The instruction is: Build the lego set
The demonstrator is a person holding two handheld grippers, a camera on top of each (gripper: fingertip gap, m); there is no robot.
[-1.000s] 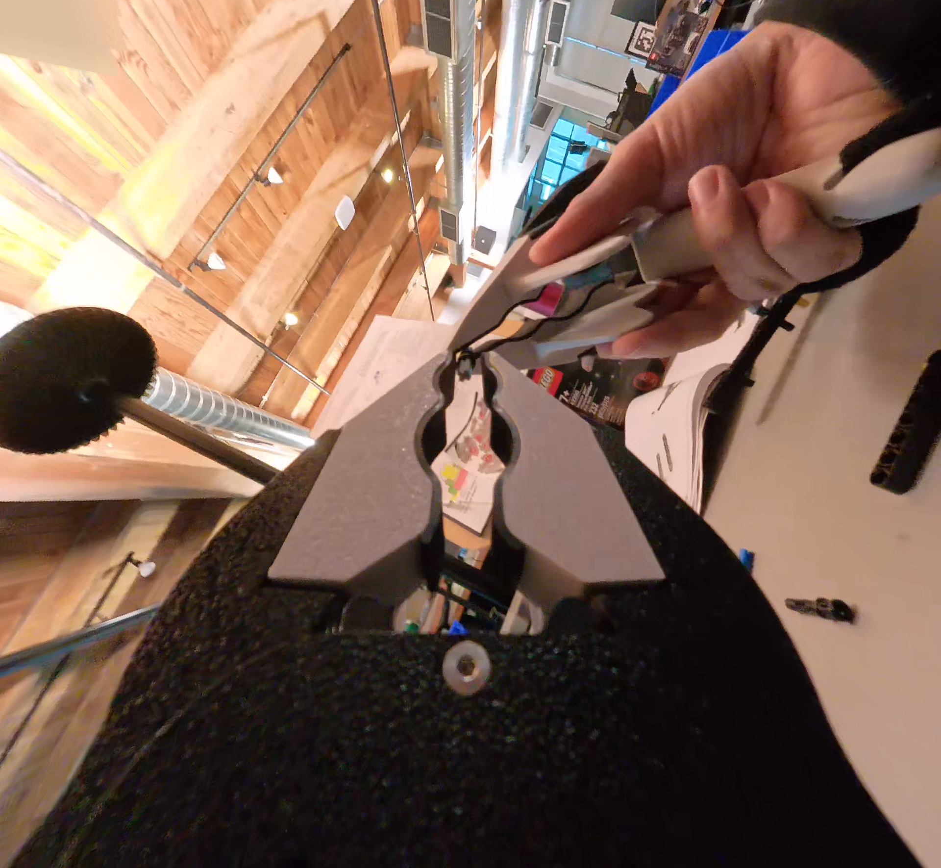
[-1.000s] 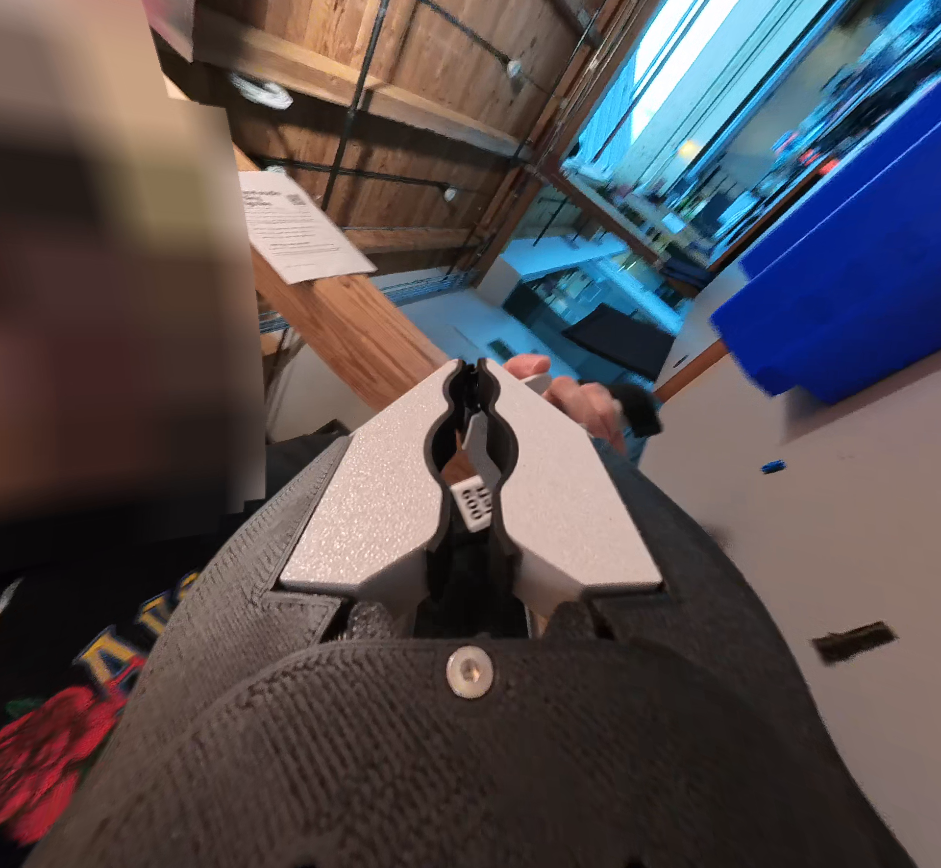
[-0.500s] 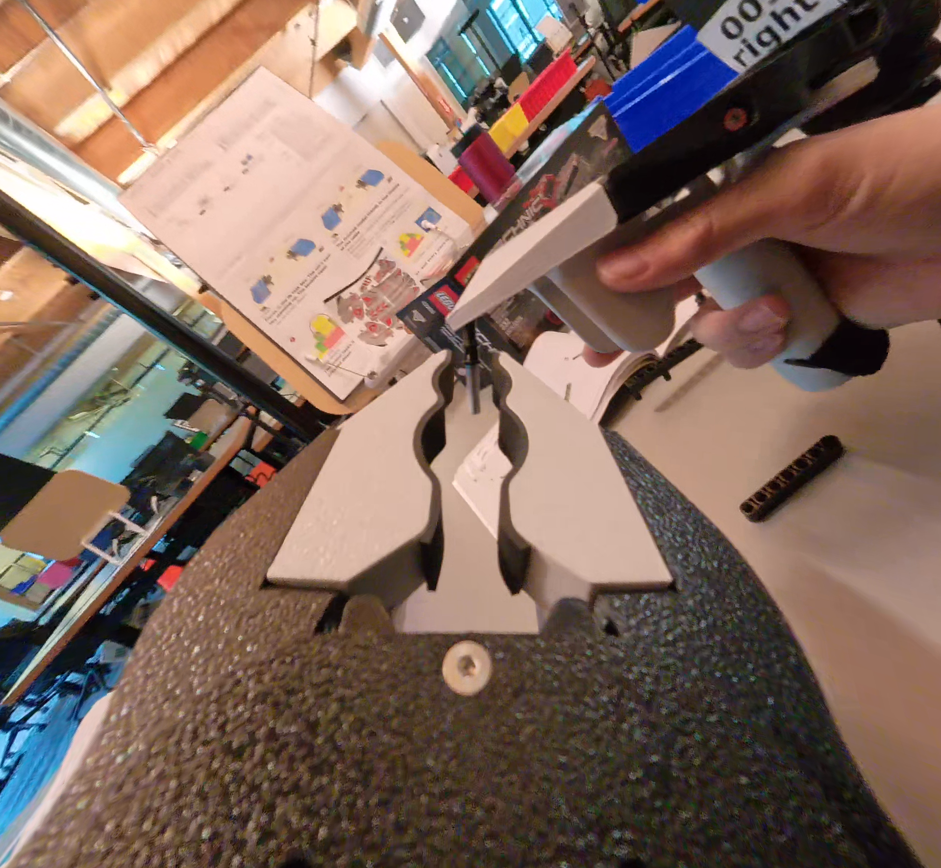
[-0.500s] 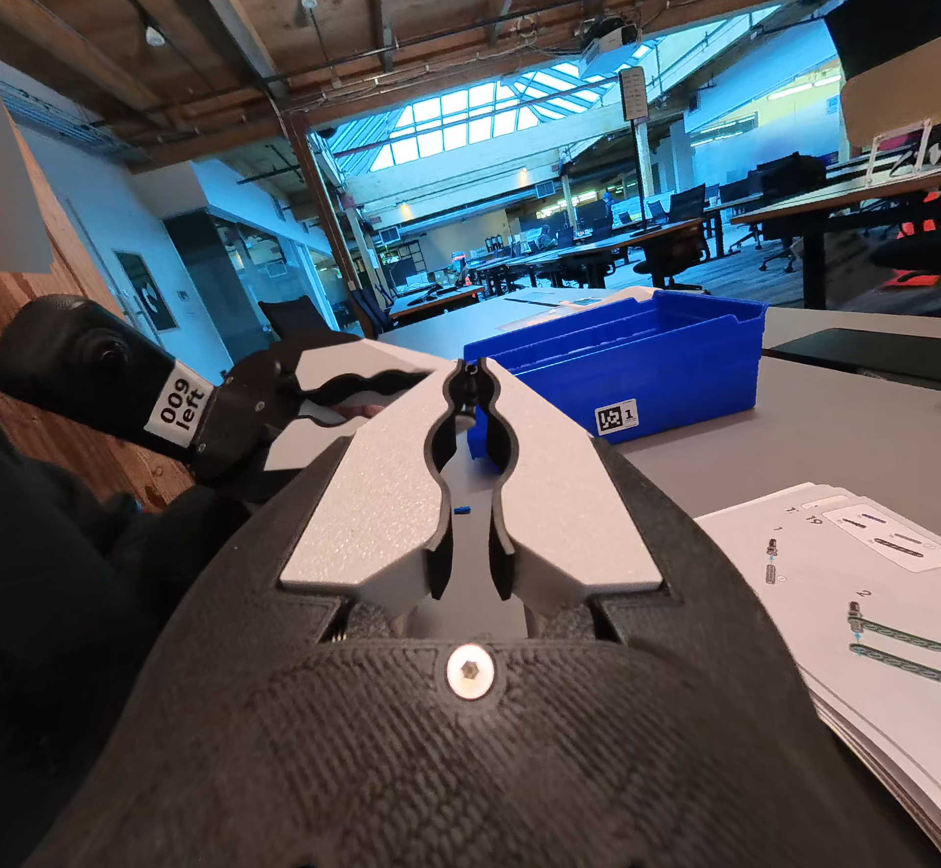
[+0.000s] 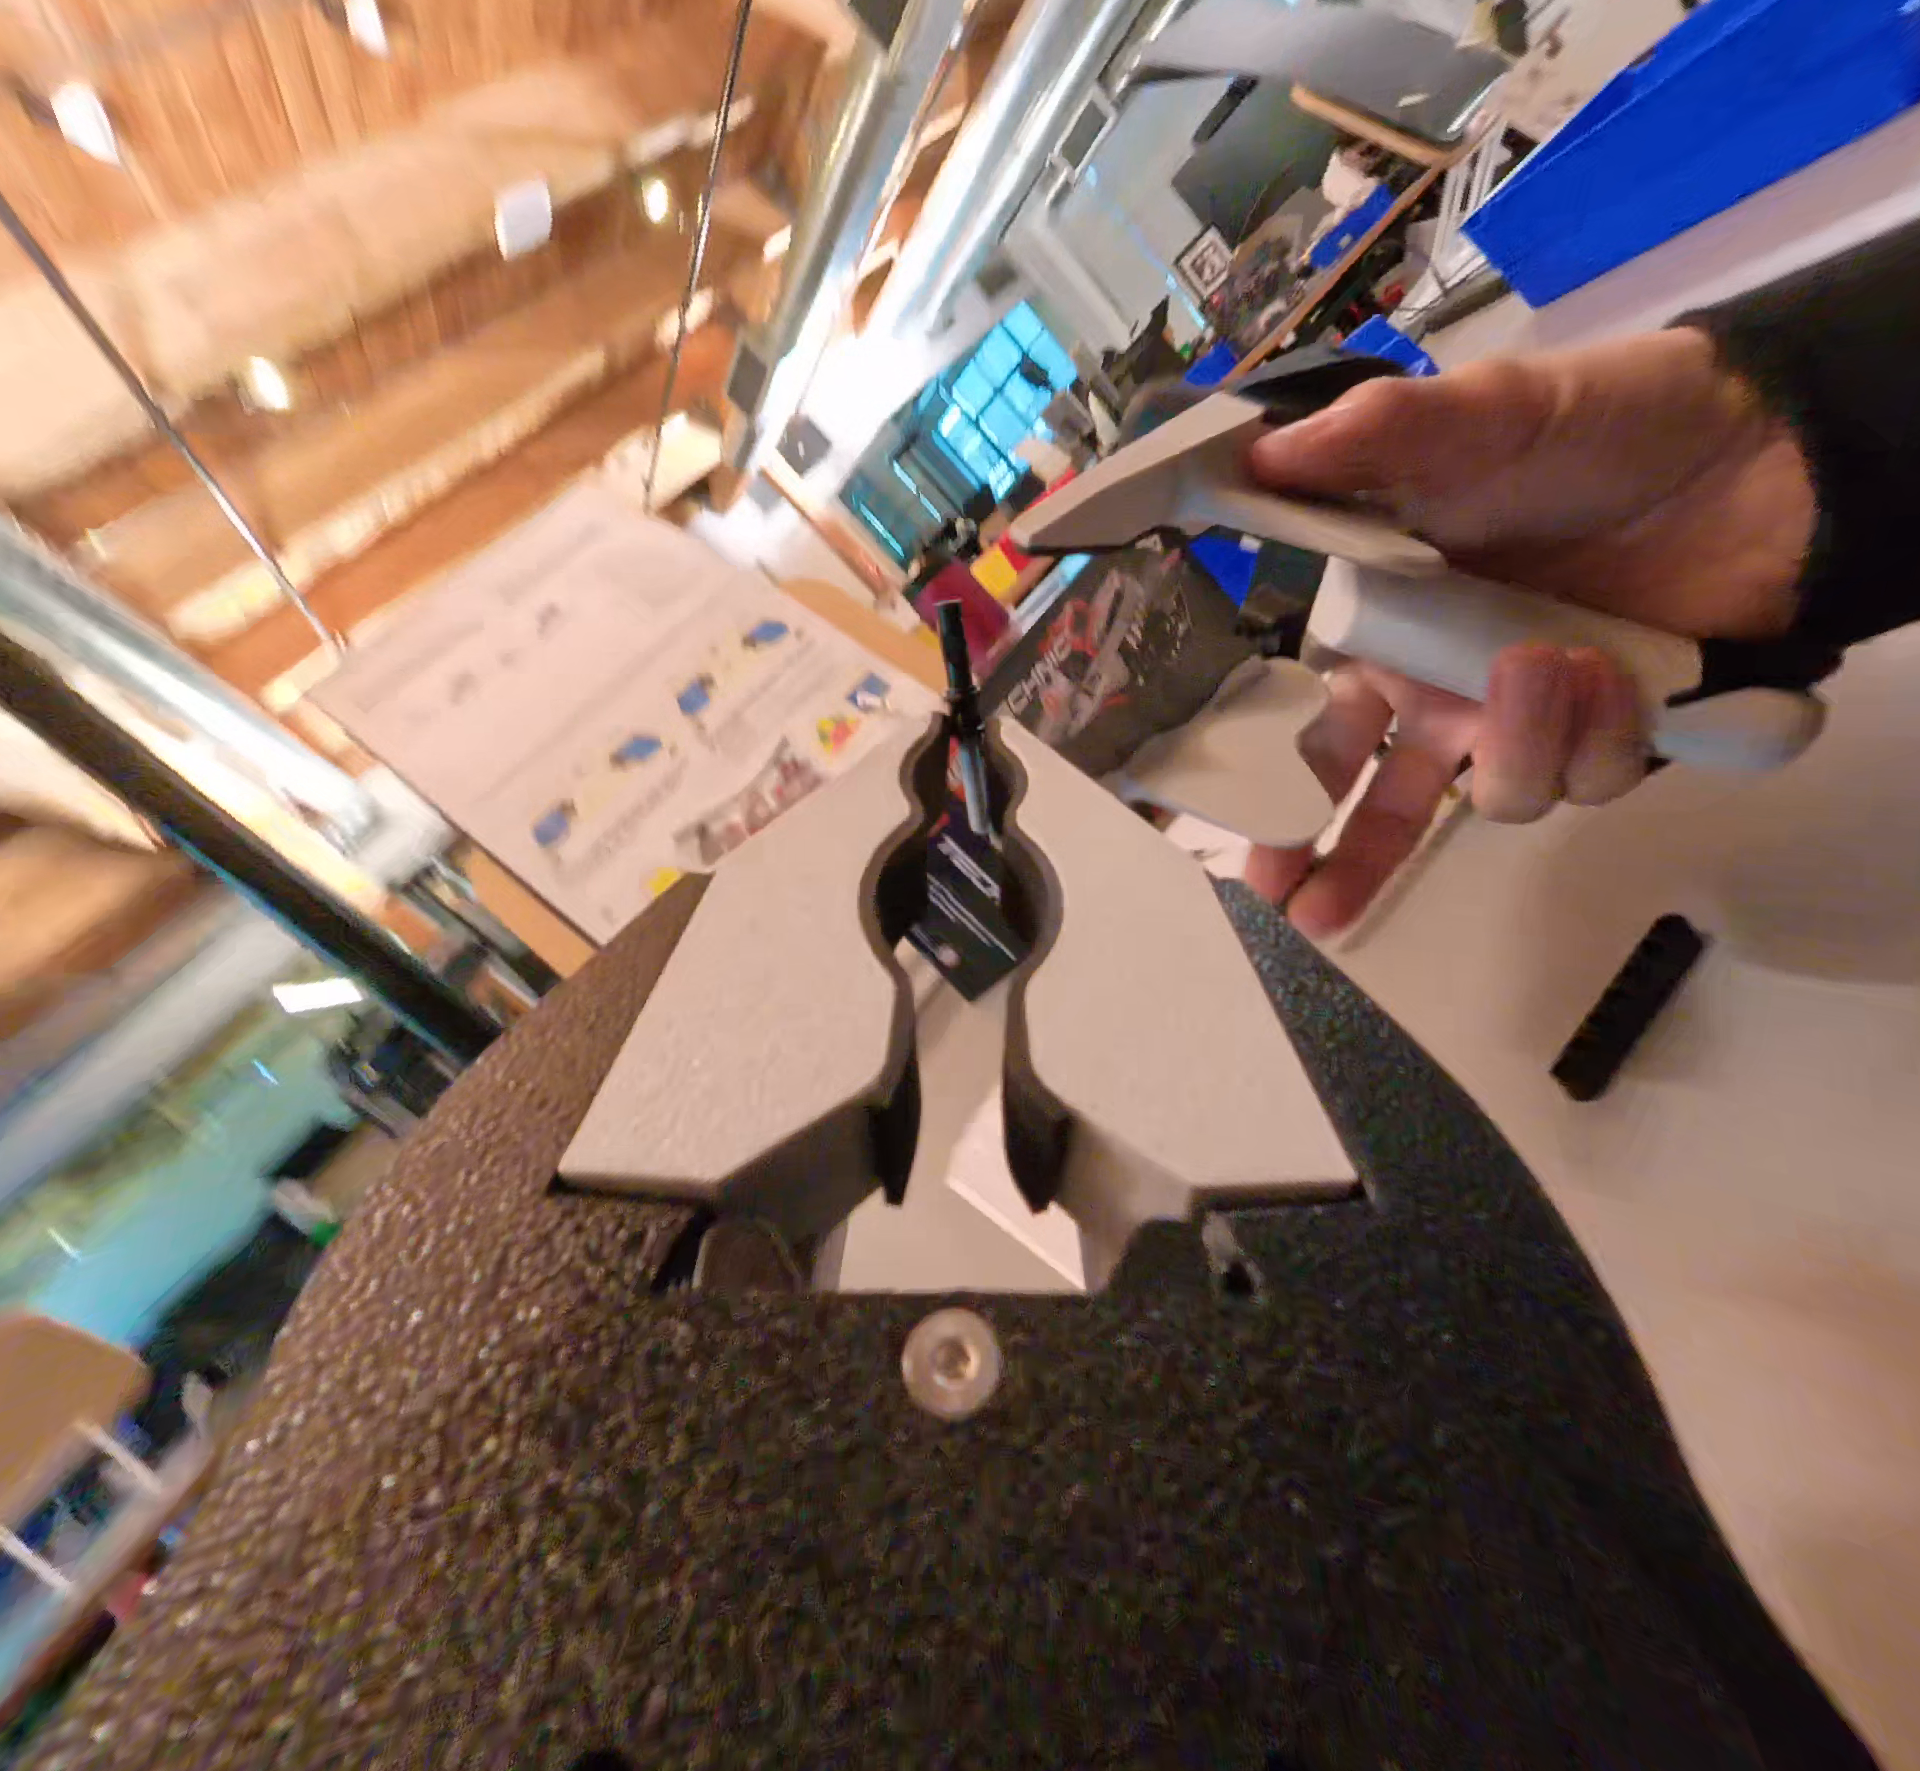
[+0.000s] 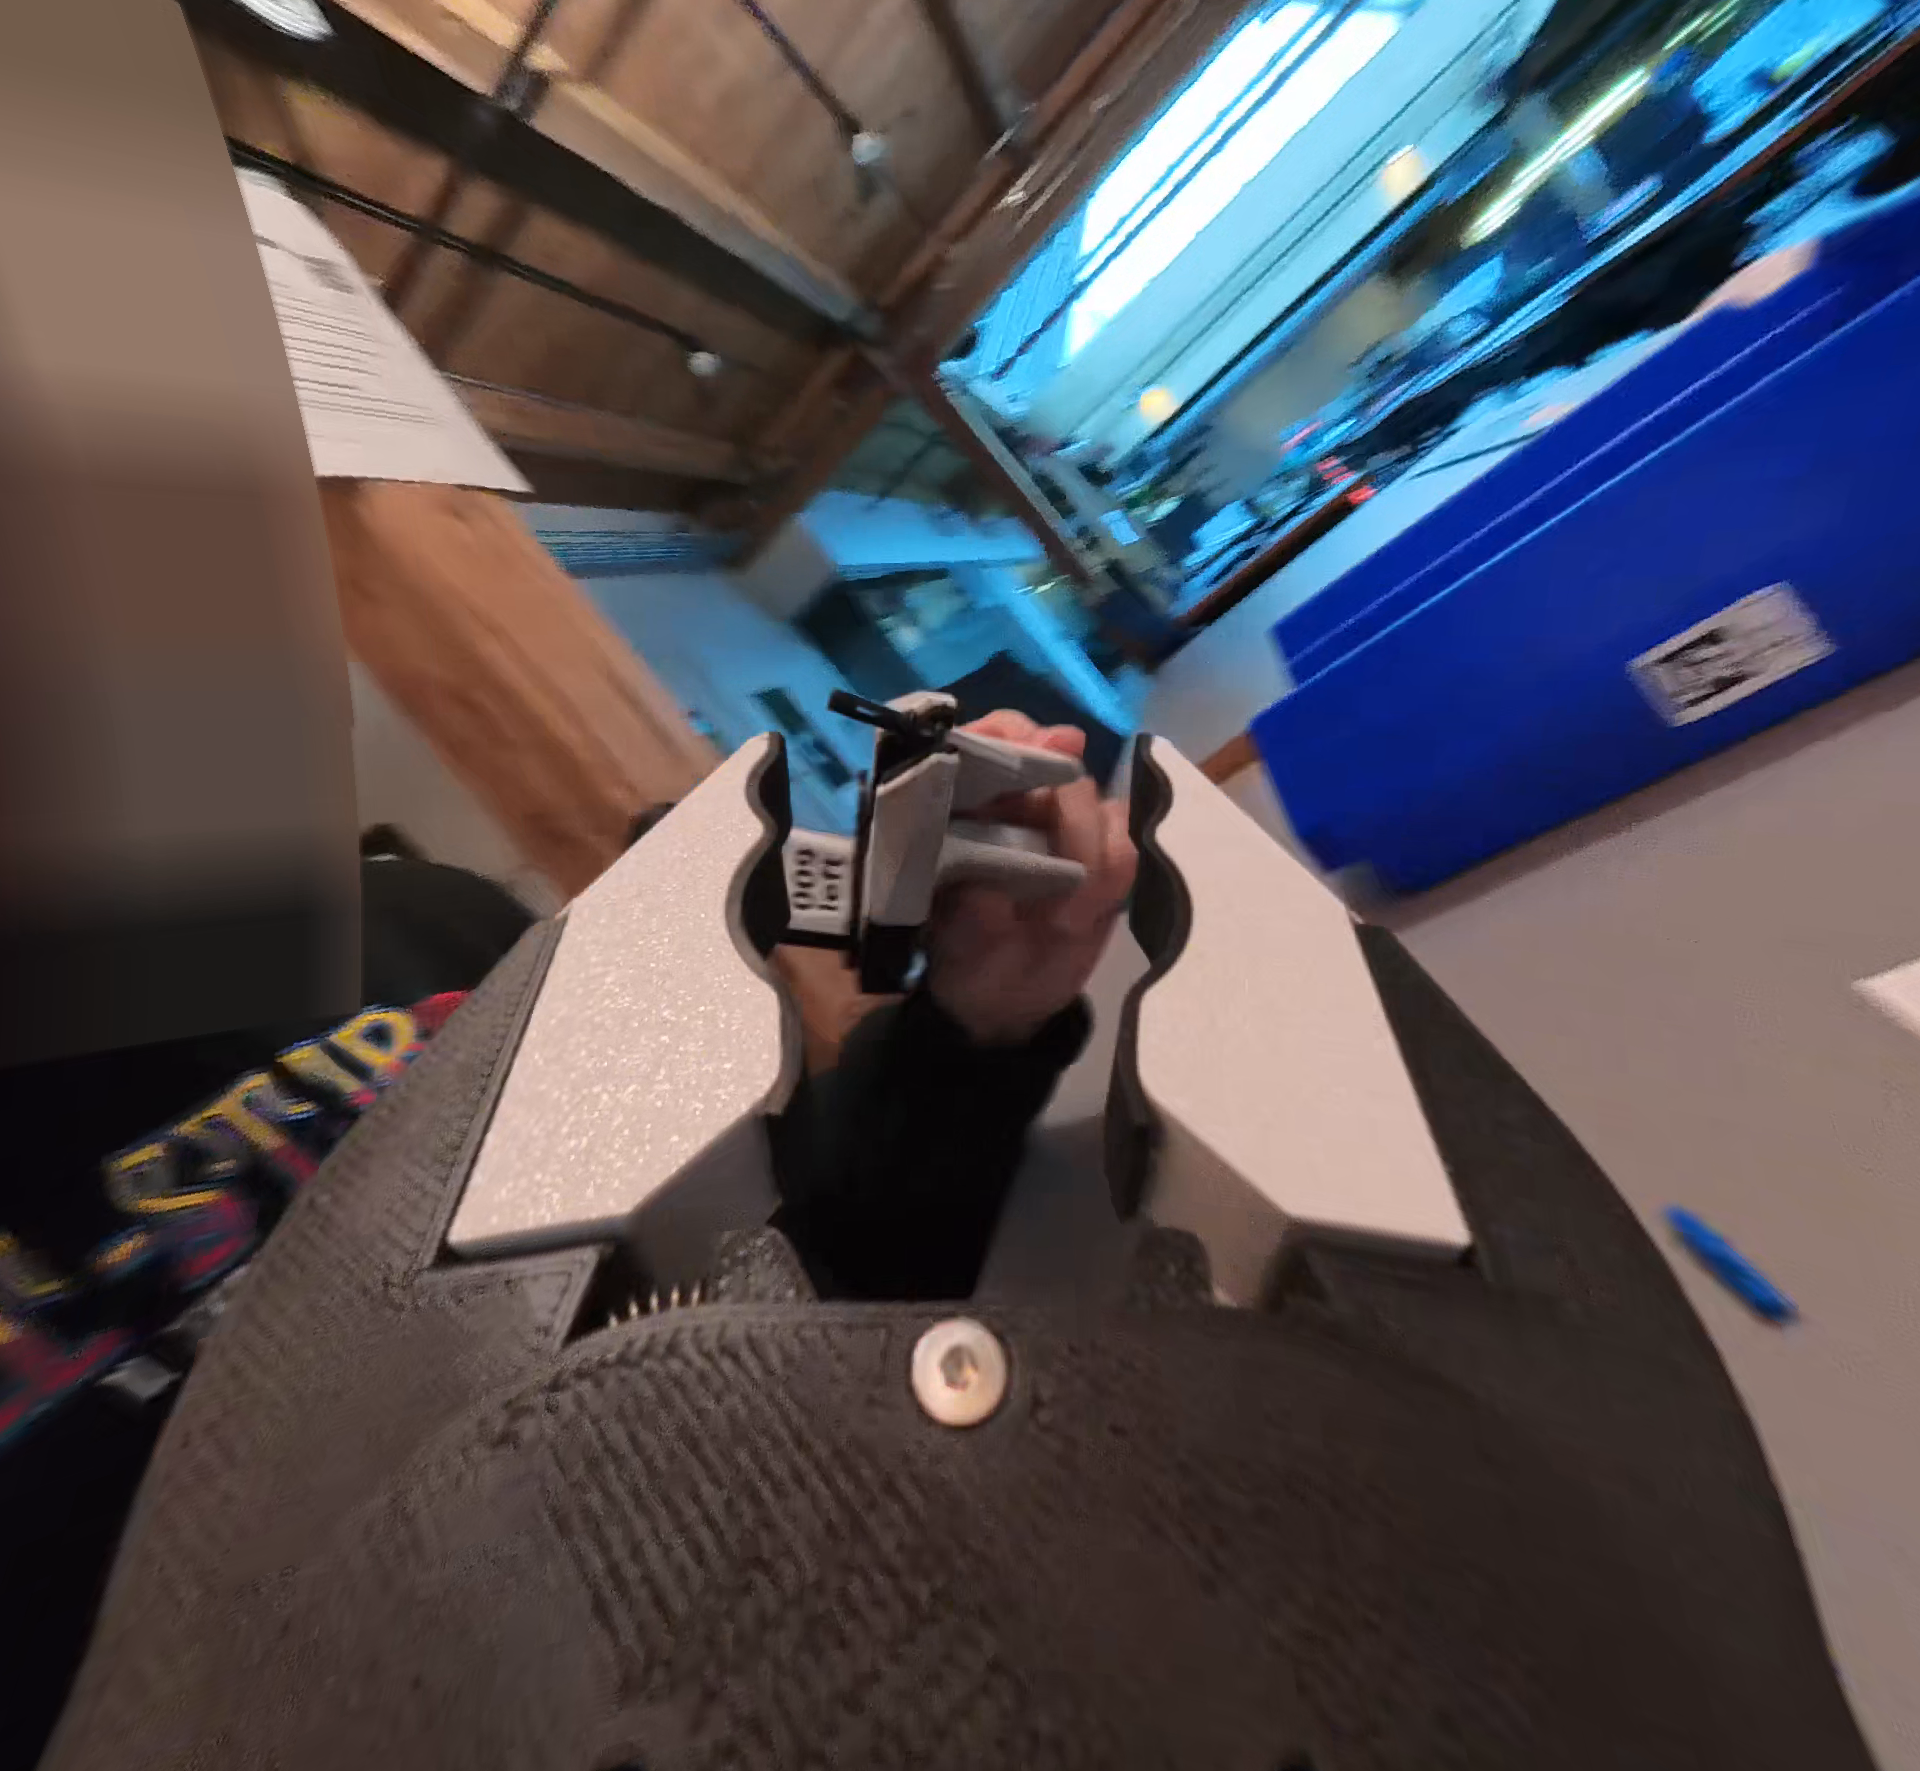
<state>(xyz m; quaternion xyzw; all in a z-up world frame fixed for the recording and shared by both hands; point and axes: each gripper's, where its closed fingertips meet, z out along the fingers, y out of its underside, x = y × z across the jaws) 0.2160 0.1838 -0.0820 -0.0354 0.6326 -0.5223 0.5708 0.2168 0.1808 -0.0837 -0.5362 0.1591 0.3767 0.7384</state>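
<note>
- Left gripper (image 5: 961, 734) is clamped on a thin black peg (image 5: 958, 672); the fingers meet at the tips and the peg sticks out past them, raised off the bench.
- Same peg (image 6: 868, 709) shows at the tip of the left gripper (image 6: 914, 713) in the right wrist view.
- Right gripper (image 6: 956, 765) has its fingers spread wide with nothing between them.
- Right gripper (image 5: 1132, 651) is also seen from the left wrist view, held in a hand (image 5: 1538, 568) above the bench (image 5: 1714, 1254), just beside the peg.
- Black beam with holes (image 5: 1628, 1020) lies flat on the bench below that hand.
- Small blue piece (image 6: 1730, 1264) lies on the bench near its right edge.
- Blue bin (image 6: 1558, 661) sits at the far side of the bench.
- Dark box (image 5: 1122, 651) and an open instruction sheet (image 5: 623, 682) stand behind the peg; blurred.
</note>
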